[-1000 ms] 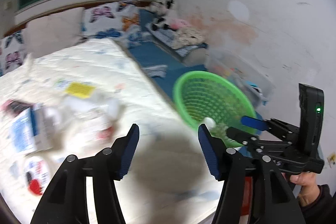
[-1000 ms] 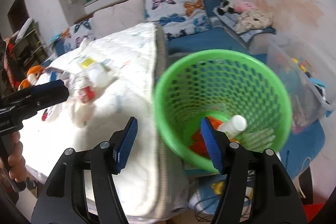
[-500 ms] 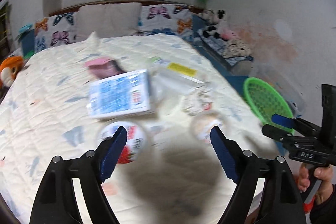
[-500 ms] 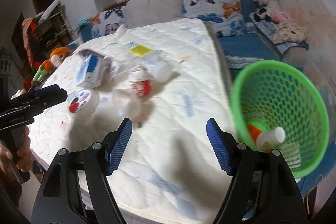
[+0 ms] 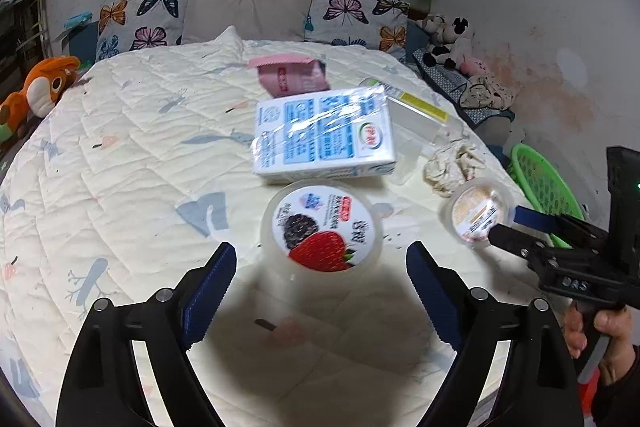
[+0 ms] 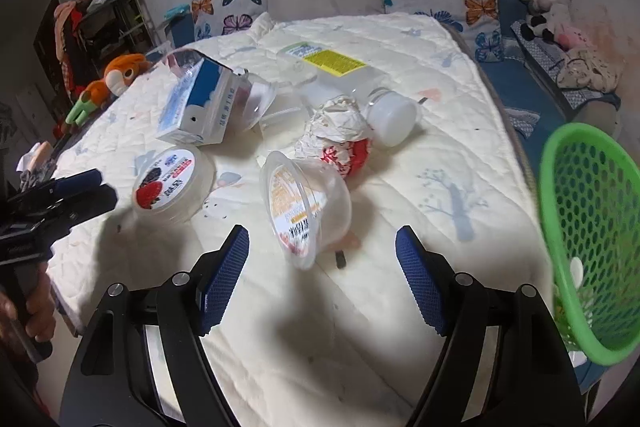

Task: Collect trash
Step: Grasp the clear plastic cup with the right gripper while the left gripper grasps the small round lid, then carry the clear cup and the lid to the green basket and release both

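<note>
Most trash lies on the bed (image 5: pixel 120 163): strawberry cup (image 5: pixel 320 227) before the left tool (image 5: pixel 320 275), tipped cup (image 6: pixel 308 207) before the right tool (image 6: pixel 322 259). Both gape empty; the green basket (image 6: pixel 560 187) holds little.

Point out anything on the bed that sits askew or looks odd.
The clear cup with the orange label lies tipped on its side, mouth toward the right gripper. Beside it, the strawberry cup leans. A crumpled wrapper lies behind.
</note>
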### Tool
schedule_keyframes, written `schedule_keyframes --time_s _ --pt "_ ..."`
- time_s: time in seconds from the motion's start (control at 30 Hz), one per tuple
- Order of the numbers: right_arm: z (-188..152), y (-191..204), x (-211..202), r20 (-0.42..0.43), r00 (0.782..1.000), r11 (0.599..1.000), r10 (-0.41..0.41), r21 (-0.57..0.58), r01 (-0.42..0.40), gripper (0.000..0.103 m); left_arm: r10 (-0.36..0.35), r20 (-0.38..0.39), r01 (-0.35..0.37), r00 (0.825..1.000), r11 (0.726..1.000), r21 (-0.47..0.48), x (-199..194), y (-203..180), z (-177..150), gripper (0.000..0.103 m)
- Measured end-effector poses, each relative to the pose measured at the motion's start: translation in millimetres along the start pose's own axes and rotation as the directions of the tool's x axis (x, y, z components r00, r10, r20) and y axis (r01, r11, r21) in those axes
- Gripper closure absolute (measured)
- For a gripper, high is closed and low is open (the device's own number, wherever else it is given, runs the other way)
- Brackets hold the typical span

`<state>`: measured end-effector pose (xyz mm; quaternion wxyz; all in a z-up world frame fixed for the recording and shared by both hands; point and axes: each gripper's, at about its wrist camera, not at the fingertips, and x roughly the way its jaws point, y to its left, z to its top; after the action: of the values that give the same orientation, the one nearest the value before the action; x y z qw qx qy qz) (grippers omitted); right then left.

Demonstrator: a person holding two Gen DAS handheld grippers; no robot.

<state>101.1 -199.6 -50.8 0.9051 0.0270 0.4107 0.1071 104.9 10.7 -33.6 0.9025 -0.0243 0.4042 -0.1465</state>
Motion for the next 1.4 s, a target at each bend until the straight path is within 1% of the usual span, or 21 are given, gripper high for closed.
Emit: schedule_keyframes --time_s 0.17,0.33,0.53,0.63,0.67,0.87,0.93,0.97,1.0,1.13,1.4 --pt "7.2 2.1 21.2 -0.019 1.000 1.000 0.003 0.001 -0.003 0.027 0.008 -0.022 -0.008 1.000 1.000 0.011 7.7 4.8 -1.5 0.015" --pt "10.4 2.3 33.9 -0.039 0.999 1.000 0.018 -0.002 -0.018 0.027 0.012 -0.037 -0.011 0.999 1.000 0.028 17.6 2.5 0.3 0.013" --pt "8.2 5.0 38.0 -0.039 0.999 0.999 -0.007 -0.034 0.005 0.041 0.011 -0.060 -0.007 0.998 0.998 0.060 31.5 -4.4 5.9 0.010" --pt "8.2 3.2 36.6 -0.036 0.999 0.999 -0.003 -0.032 0.002 0.052 0.018 -0.071 -0.013 0.997 0.997 0.071 38.7 -6.7 8.3 0.010" --pt "8.3 2.5 35.9 -0.037 0.999 1.000 -0.001 -0.030 0.000 0.054 0.022 -0.074 -0.017 0.997 0.997 0.071 40.9 -6.7 8.8 0.010" --pt "6.2 -1.5 27.6 -0.028 1.000 1.000 0.011 -0.024 -0.012 0.056 0.044 -0.096 -0.036 0.994 0.996 0.083 53.9 -5.5 13.4 0.010" --pt "5.6 -1.2 25.5 -0.026 1.000 1.000 0.013 -0.023 -0.013 0.058 0.040 -0.104 -0.031 0.994 0.996 0.087 57.7 -5.7 15.2 0.010" --pt "5.0 -1.6 23.9 -0.026 1.000 1.000 0.015 -0.022 -0.016 0.064 0.039 -0.103 -0.030 0.994 0.996 0.089 58.9 -6.0 16.3 0.010" --pt "4.6 -2.3 22.7 -0.027 0.999 1.000 0.020 -0.019 -0.020 0.067 0.039 -0.103 -0.030 0.994 0.995 0.090 59.2 -6.2 16.6 0.009" --pt "4.2 -4.3 16.4 -0.019 0.999 1.000 0.025 -0.010 -0.026 0.067 0.028 -0.112 -0.018 0.993 0.996 0.088 62.3 -7.1 17.3 0.009" --pt "3.8 -4.3 8.9 -0.008 1.000 0.999 0.030 -0.010 -0.030 0.068 0.031 -0.125 -0.019 0.992 0.995 0.097 72.7 -13.5 19.0 0.009"
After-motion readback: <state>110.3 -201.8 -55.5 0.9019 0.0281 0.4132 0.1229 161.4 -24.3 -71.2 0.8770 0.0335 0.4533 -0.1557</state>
